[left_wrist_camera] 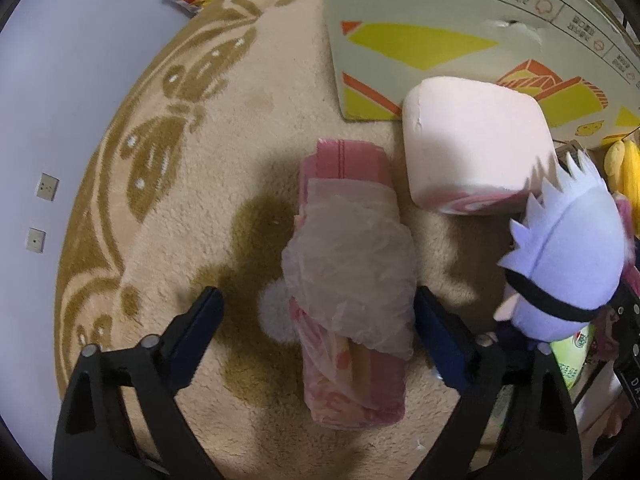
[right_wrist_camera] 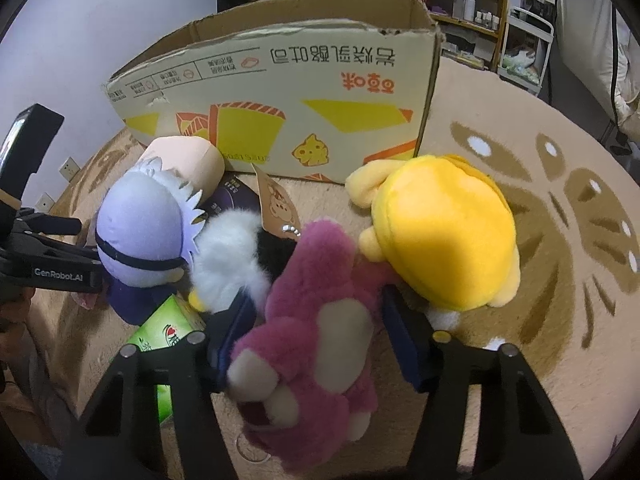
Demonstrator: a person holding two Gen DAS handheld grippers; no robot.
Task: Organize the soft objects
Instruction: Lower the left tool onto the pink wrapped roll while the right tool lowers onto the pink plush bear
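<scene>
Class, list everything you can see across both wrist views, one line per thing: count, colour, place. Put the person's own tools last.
Cardboard box: one, tan with yellow and orange print, open, at the back of the rug.
Rug: one, cream with brown pattern, under everything.
Pink bundle: one, part-wrapped in clear plastic, between the left jaws.
Roll cushion: one, pale pink, against the box.
Spiky-haired doll: one, lavender, black band, beside the cushion.
Fluffy toy: one, white and black.
Magenta plush: one, between the right jaws.
Yellow plush: one, right of it.
Green packet: one.
Left gripper: black, open.
Right gripper: black, open.
</scene>
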